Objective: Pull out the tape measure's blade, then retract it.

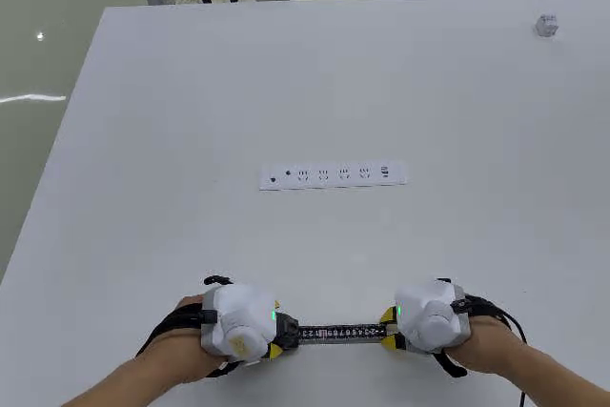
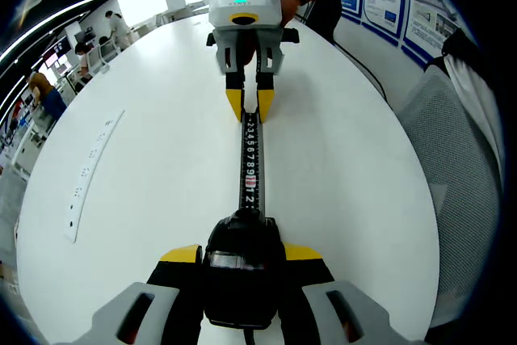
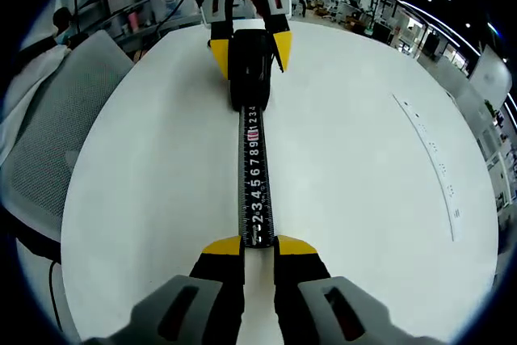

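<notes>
At the near edge of the white worktop (image 1: pixel 334 83), the left gripper (image 1: pixel 279 331) is clenched on the black tape measure (image 2: pixel 242 276). The right gripper (image 1: pixel 387 329) pinches the tip of the blade (image 3: pixel 256 175), which runs straight between them. The head view shows that span as a short dark strip, while the gripper views make its numerals legible. A power strip (image 1: pixel 334 175) lies well beyond. The gripper views also show a grey mesh chair (image 2: pixel 460 159) beside the worktop.

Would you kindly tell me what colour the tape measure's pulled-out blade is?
The narrow extended blade is black with white numerals, clearest in the right gripper view.
</notes>
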A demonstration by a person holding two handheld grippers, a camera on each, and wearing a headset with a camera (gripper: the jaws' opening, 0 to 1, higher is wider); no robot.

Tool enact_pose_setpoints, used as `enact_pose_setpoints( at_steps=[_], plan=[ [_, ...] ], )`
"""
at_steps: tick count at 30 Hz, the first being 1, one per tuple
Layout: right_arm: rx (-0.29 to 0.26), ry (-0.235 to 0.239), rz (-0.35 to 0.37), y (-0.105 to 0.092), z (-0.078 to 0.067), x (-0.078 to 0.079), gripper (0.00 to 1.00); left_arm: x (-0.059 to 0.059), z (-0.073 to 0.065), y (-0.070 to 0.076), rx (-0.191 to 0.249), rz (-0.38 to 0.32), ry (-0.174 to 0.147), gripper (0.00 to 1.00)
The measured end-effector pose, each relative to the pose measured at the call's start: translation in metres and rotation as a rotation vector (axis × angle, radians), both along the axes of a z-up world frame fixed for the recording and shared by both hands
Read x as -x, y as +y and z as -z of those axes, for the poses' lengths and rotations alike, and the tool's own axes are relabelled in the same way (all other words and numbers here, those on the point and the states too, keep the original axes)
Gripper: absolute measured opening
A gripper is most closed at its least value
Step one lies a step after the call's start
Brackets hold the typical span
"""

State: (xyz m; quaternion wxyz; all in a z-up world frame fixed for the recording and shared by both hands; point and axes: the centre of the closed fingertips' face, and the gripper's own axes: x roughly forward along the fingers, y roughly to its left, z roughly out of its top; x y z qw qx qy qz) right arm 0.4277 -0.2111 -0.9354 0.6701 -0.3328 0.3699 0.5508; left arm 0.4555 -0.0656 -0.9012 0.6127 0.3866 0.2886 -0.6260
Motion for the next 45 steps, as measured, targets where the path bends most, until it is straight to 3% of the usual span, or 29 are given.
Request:
enact_pose_setpoints(
  at_steps=[45],
  plan=[
    [0.043,-0.006,0.045,-0.059,0.0,0.009,0.12,0.0,0.001,0.001,-0.019,0.006,-0.005,0.32]
  ],
)
